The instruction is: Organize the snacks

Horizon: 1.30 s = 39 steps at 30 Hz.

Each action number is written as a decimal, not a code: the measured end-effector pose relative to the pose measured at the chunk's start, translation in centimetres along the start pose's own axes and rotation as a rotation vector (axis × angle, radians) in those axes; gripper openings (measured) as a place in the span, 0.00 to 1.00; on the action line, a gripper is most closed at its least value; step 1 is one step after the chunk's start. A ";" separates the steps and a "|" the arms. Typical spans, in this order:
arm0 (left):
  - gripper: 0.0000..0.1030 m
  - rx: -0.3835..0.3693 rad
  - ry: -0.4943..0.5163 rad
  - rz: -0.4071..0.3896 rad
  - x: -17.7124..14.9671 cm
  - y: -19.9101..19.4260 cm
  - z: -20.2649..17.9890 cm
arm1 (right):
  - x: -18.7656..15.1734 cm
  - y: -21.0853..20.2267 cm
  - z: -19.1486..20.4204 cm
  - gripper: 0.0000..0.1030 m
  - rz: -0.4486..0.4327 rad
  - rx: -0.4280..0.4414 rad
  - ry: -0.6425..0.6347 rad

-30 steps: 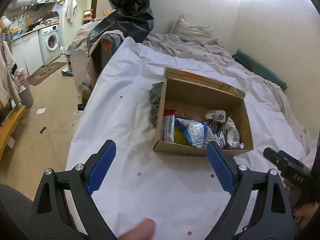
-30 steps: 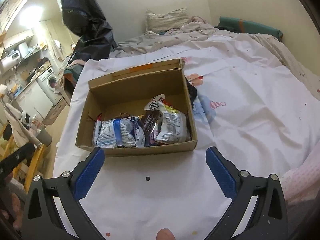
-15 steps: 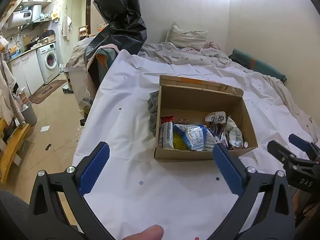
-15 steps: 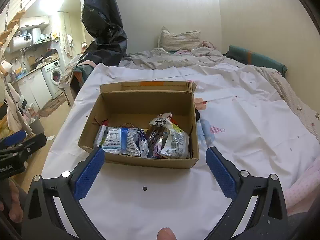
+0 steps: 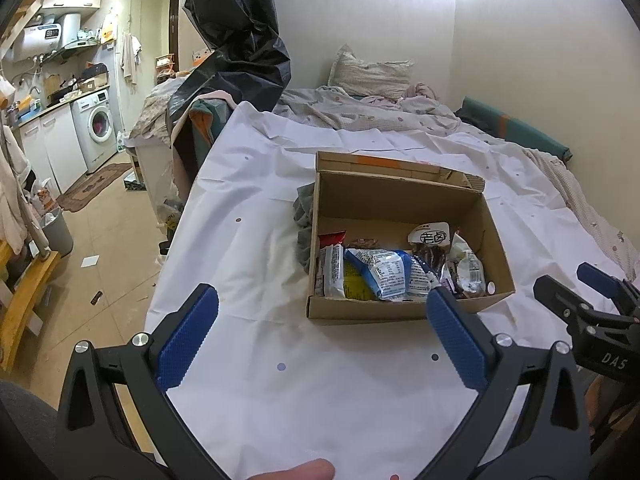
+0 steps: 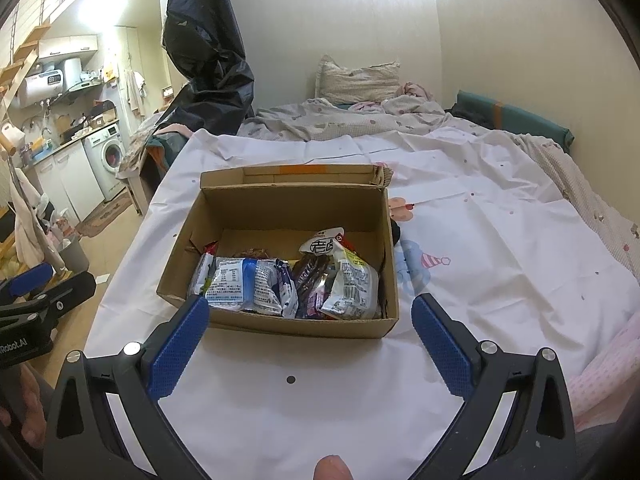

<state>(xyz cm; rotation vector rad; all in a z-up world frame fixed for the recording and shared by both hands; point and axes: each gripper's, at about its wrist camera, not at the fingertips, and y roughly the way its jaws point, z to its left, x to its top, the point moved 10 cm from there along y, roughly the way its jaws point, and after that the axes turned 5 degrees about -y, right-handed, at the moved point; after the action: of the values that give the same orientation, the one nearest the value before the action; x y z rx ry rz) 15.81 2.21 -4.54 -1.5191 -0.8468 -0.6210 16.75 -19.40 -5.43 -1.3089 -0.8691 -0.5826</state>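
Observation:
An open cardboard box (image 5: 400,200) (image 6: 288,204) sits on a white sheet over a bed. Several snack packets lie along its near side: a blue-and-white packet (image 5: 380,274) (image 6: 244,284), a dark packet with a white label (image 5: 430,242) (image 6: 320,258), a silvery packet (image 6: 352,284). My left gripper (image 5: 320,324) hangs open just short of the box, nothing between its blue pads (image 5: 188,336). My right gripper (image 6: 310,328) is open too, right in front of the box, and empty. Each gripper shows at the edge of the other's view.
A grey cloth (image 5: 304,220) is tucked against the box's left side. A pillow (image 5: 368,76) and rumpled bedding lie at the far end. A black plastic bag (image 5: 236,40) hangs beyond the bed's left corner. The floor and a washing machine (image 5: 96,128) are at the left.
Both views have levelled out and pulled back slightly, so the box sits lower and straighter in frame. The left gripper's jaws stand wider than a second ago.

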 end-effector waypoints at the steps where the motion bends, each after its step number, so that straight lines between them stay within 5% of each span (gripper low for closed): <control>1: 1.00 0.001 0.001 0.000 0.0 0.0 0.0 | 0.0 0.0 0.0 1.00 0.001 0.001 0.001; 39: 1.00 0.008 0.009 0.007 -0.2 0.2 0.1 | 0.1 0.1 -0.3 1.00 0.007 -0.001 0.005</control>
<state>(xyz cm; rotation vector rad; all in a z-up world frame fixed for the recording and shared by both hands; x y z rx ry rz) 15.86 2.22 -4.86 -1.5100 -0.8360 -0.6185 16.96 -19.68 -5.44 -1.3104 -0.8600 -0.5809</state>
